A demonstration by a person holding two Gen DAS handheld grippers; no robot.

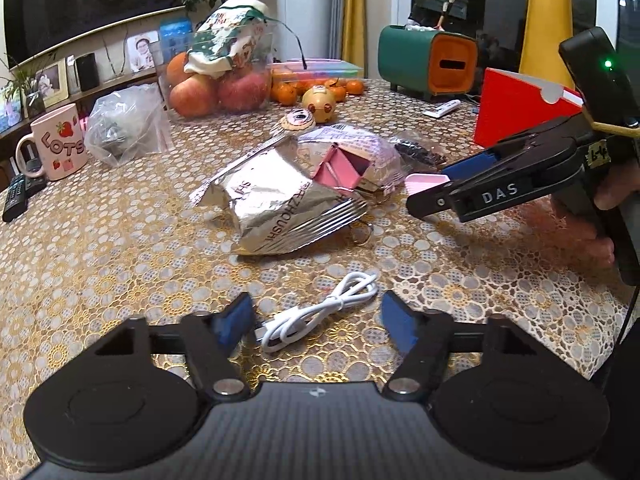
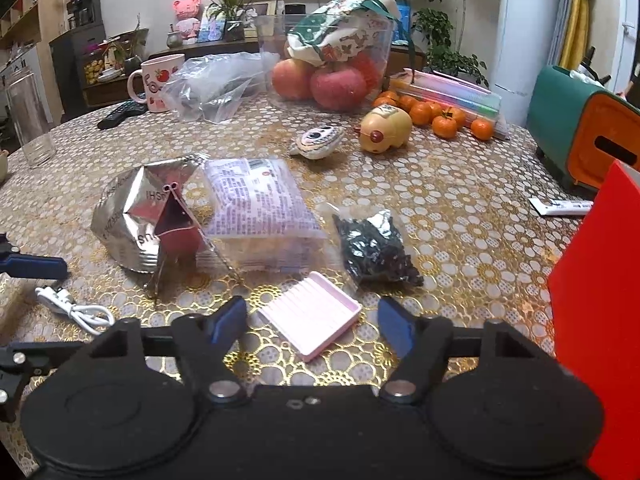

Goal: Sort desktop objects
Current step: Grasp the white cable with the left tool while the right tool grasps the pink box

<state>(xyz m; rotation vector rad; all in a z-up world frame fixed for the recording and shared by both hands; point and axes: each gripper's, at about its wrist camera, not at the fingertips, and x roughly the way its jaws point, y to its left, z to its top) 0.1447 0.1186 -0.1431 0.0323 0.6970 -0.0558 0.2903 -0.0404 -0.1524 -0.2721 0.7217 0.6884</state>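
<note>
Both grippers hover with jaws spread wide and empty. The left gripper (image 1: 316, 316) frames the coiled white cable (image 1: 320, 312) lying on the counter (image 1: 120, 240); the right gripper (image 2: 312, 318) frames the pink tray (image 2: 310, 314). Lower each straight down, centre the item between the jaws, then close gently so the cable's loops stay bundled and the tray stays level.

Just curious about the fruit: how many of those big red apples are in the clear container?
3 show: left apple, middle apple, a third behind it, all in the clear container under a printed bag. More may be hidden.
</note>
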